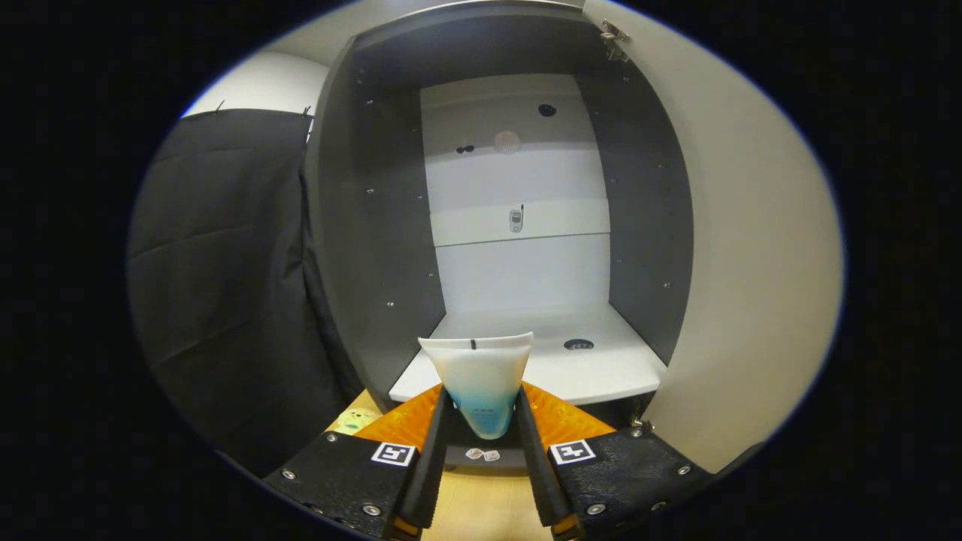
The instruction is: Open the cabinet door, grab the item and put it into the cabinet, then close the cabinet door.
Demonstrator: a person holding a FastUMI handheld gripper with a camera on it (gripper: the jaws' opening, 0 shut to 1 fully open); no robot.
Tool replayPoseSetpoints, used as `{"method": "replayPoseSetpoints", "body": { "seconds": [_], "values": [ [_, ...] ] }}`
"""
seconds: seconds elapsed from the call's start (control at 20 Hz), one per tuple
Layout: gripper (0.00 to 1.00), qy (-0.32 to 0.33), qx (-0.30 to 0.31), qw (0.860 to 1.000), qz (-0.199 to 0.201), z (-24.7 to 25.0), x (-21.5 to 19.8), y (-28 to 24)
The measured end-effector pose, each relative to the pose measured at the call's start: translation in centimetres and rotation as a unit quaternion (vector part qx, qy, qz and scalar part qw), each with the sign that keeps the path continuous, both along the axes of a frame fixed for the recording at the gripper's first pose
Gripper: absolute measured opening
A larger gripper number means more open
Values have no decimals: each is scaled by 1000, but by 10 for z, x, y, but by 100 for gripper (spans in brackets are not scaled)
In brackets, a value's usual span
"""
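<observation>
A white tube fading to blue (481, 379) stands upright between my fingers, its crimped flat end up. My gripper (481, 421) is shut on it, both fingers pressing its lower blue part. Straight ahead is the open cabinet (376, 225), with dark side walls and a white back panel. Its white bottom shelf (601, 368) lies just beyond the tube, level with the tube's top. The cabinet door (751, 263) is swung wide open to the right of the fingers, a hinge (615, 34) showing at its top.
A round dark hole (578, 345) marks the shelf to the right of the tube. Black cloth (225, 285) hangs left of the cabinet. A wooden tabletop (481, 503) lies below the fingers, with a pale yellowish object (357, 419) left of them.
</observation>
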State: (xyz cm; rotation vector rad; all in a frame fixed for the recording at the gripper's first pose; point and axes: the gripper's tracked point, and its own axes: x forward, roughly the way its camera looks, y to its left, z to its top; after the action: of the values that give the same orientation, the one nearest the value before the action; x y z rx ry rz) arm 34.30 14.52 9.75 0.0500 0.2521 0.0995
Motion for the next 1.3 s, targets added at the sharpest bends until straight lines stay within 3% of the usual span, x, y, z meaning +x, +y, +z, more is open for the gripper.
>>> {"method": "replayPoseSetpoints", "body": {
  "seconds": [0.55, 1.0, 1.25, 1.3],
  "values": [
    [51, 46, -13, 999, -26, -11, 27, -10],
    [55, 55, -37, 998, -16, -18, 26, -14],
    [92, 27, -44, 998, -30, 0, 7, -22],
    [94, 21, -39, 999, -30, 6, 0, -22]
  ]
}}
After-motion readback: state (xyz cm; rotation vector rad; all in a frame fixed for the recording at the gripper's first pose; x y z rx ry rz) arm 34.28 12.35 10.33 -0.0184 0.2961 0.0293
